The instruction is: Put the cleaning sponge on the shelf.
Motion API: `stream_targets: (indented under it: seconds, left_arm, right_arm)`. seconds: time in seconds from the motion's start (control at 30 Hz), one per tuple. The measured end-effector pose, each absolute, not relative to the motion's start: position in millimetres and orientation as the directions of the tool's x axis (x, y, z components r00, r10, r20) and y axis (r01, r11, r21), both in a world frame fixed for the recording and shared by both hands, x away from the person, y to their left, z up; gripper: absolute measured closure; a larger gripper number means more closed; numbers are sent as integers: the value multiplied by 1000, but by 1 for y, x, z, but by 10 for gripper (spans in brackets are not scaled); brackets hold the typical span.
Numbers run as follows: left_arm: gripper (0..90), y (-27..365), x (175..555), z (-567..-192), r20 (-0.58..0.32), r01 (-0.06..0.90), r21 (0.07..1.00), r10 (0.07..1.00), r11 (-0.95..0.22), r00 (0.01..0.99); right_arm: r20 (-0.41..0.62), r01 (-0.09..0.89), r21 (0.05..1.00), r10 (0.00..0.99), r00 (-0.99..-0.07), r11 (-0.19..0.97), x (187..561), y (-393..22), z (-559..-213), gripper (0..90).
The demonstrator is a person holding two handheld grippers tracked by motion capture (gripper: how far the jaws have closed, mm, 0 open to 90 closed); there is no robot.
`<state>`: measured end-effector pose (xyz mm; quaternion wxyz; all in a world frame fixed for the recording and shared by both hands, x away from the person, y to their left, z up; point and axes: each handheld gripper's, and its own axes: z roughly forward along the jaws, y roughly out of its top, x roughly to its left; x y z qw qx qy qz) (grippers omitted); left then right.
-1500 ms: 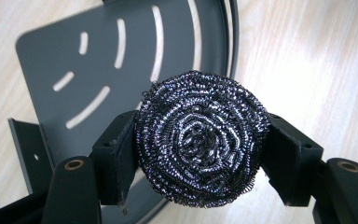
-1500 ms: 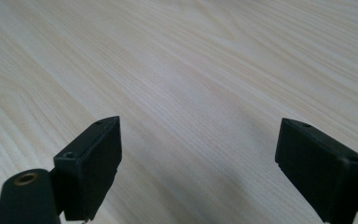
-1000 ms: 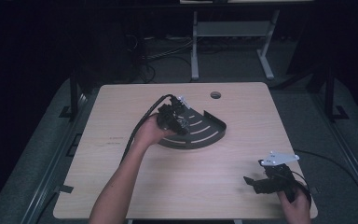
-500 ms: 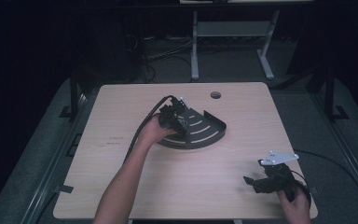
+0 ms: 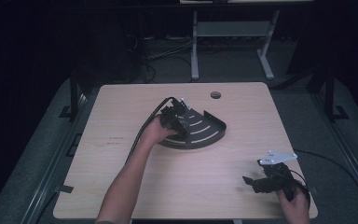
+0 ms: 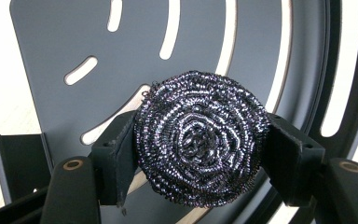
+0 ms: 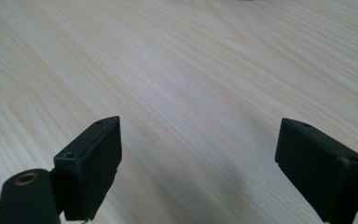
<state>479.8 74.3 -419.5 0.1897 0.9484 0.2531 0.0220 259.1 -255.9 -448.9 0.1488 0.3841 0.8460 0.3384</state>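
Jaws of the left gripper (image 6: 198, 154) are clamped on a round steel scouring pad (image 6: 199, 145), one black pad pressing each side of the coil. Behind the scourer lies a dark fan-shaped tray (image 6: 46, 46) with curved slots, and pale wood shows through the slots. In the high view the left gripper (image 5: 181, 122) sits over the left part of that tray (image 5: 212, 133), near the middle of the frame, with the hand (image 5: 154, 132) behind it. At the lower right of the high view the right gripper (image 5: 254, 182) rests low over the table (image 5: 121, 186), well apart from the tray. In its own view the right gripper (image 7: 198, 158) stands released, jaws wide apart, with nothing but bare wood between them.
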Motion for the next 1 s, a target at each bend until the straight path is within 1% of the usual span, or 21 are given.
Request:
stream_targets:
  seconds: [0.47, 1.0]
  left_arm:
    - [321, 71, 484, -428, -55, 485, 344, 498, -804, 865]
    - [315, 67, 486, -434, -63, 485, 333, 494, -809, 867]
  right_arm:
    - [8, 550, 679, 744, -668, 486, 260, -254, -449, 141]
    - [8, 546, 679, 738, -674, 492, 260, -253, -449, 141]
